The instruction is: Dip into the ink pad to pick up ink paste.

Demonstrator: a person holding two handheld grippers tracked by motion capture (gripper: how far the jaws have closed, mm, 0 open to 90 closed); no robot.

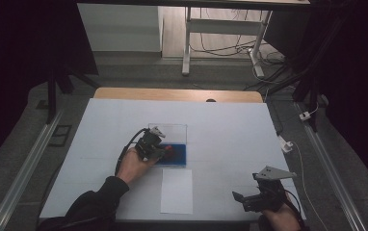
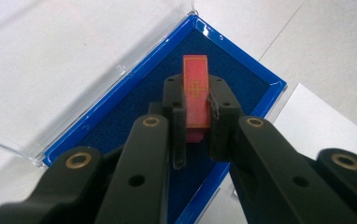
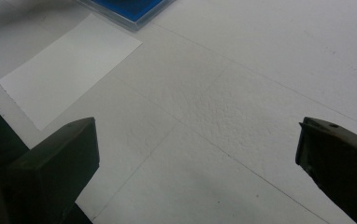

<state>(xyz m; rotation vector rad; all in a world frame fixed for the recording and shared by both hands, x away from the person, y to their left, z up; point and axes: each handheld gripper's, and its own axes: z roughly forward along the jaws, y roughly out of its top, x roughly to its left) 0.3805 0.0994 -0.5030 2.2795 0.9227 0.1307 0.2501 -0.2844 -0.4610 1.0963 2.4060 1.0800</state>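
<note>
A small red block with a yellow line pattern (image 2: pixel 196 95) is clamped between the jaws of my left gripper (image 2: pixel 197 123), just above the dark blue pad of an open blue case (image 2: pixel 242 70). From above, the left gripper (image 1: pixel 159 150) hovers over the case (image 1: pixel 178 155), whose clear lid (image 1: pixel 172 134) stands open behind; the red block (image 1: pixel 168 148) shows at its tip. My right gripper (image 1: pixel 249 197) rests open near the table's front right edge, nothing between its jaws (image 3: pixel 197 163).
A white sheet of paper (image 1: pixel 177 190) lies in front of the case, also seen in the right gripper view (image 3: pixel 69 65). The table is covered in white (image 1: pixel 230 130). Metal rails run along both sides of the table; desk legs and cables lie beyond.
</note>
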